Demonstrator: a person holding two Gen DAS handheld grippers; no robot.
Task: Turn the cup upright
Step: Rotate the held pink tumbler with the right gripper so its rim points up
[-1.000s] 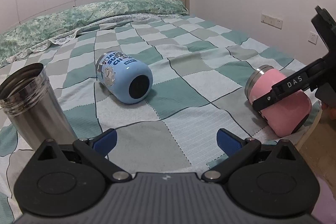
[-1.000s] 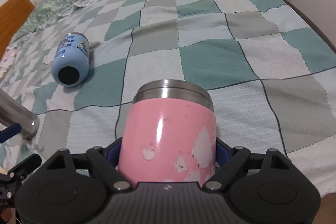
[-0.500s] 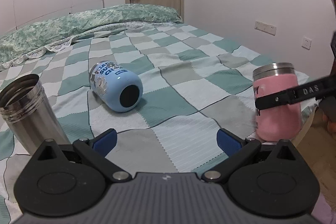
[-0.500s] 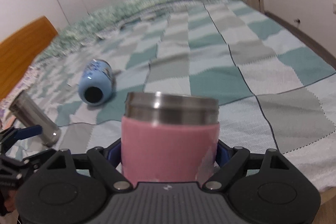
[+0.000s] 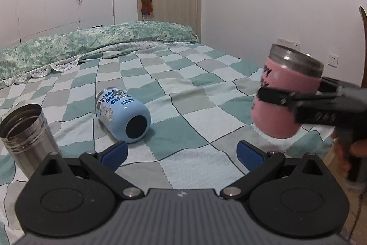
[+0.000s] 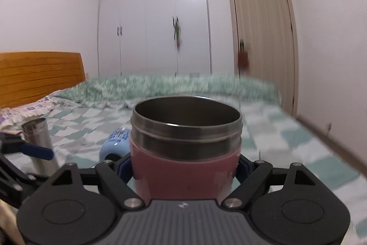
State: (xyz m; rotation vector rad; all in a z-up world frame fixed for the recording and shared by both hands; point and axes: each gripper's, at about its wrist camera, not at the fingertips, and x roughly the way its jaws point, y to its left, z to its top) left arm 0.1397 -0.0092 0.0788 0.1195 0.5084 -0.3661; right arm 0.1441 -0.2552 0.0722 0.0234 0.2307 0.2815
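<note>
1. The pink cup (image 5: 284,98) is off the bed, clamped around its middle by the right gripper (image 6: 184,167), with the steel rim on top and the mouth facing up. In the left wrist view it leans a little, so it is close to upright but not yet level.
2. I judge the turn itself mostly done — what is left is to bring the cup down, stand its base flat on the checked quilt (image 5: 183,137) and let go.
3. The left gripper (image 5: 181,152) hovers low over the quilt with its jaws spread wide and nothing between them.
4. Other things: a blue cup (image 5: 122,117) lies on its side near the middle of the bed, well apart from the pink one, and a steel flask (image 5: 25,132) stands upright at the left edge with its mouth open.
5. Nothing blocks the quilt patch under the pink cup. The likely trouble is the soft bedding near the bed's edge — a tilted base could tip over once released.
</note>
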